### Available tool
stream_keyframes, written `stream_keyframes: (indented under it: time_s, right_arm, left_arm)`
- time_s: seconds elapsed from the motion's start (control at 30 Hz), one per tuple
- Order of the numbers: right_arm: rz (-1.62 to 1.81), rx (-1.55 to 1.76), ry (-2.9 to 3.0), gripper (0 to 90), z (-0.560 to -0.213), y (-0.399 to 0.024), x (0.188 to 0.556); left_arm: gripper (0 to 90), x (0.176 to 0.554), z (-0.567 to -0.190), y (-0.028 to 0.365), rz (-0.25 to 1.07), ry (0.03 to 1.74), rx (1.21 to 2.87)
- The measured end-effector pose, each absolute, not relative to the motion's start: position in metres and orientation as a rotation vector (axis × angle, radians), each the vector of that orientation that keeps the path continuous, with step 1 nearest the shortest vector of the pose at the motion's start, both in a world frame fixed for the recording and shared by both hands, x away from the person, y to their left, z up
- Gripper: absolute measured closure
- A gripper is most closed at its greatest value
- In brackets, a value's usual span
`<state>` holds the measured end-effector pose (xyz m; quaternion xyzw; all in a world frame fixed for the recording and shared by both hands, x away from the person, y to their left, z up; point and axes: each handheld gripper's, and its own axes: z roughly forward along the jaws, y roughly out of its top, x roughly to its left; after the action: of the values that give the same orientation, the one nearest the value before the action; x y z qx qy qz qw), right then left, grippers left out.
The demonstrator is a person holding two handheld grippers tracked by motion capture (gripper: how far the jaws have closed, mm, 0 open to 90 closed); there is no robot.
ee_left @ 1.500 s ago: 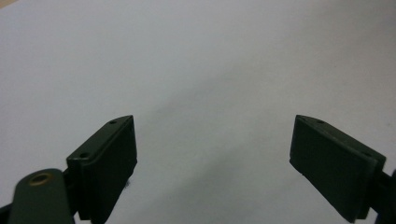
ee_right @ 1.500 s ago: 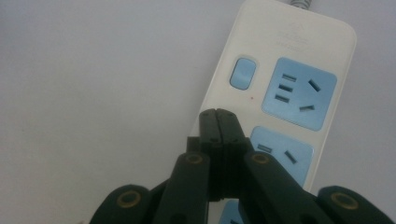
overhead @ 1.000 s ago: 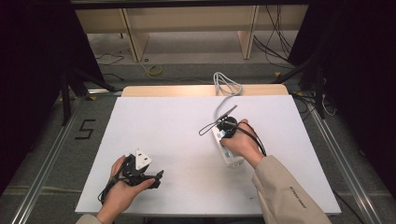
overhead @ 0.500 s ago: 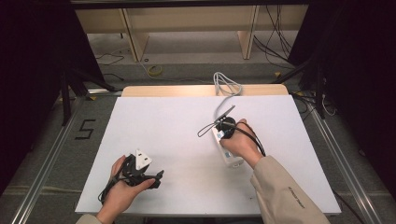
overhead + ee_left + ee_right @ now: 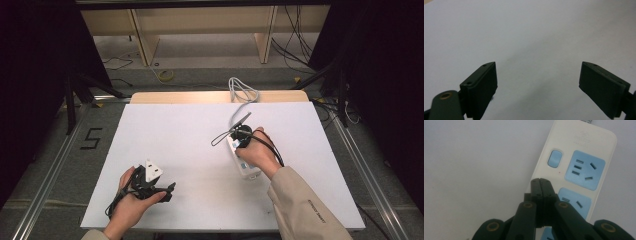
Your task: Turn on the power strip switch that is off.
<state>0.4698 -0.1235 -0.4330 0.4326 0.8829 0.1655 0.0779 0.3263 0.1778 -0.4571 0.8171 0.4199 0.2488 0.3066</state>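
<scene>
Right gripper (image 5: 540, 180) pressed closed, empty — tips over power strip (image 5: 574, 170) edge, below switch (image 5: 555, 158).

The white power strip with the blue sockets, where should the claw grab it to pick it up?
Probably across the narrow width of the power strip, near its middle, coming straight down from above. It lies flat on the white table, and its long straight side edges give the pads parallel faces. The right claw is shut above it, so it must open first.
</scene>
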Motion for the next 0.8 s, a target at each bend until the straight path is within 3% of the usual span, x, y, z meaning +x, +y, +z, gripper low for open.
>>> stream_keyframes:
  time_s: [0.8]
  right_arm:
    - [0.451, 1.275, 2.643, 90.0, -0.4331, -0.1187, 0.4688]
  left_arm:
    - [14.6, 0.3264, -0.4572, 0.1773, 0.66, 1.104, 2.166]
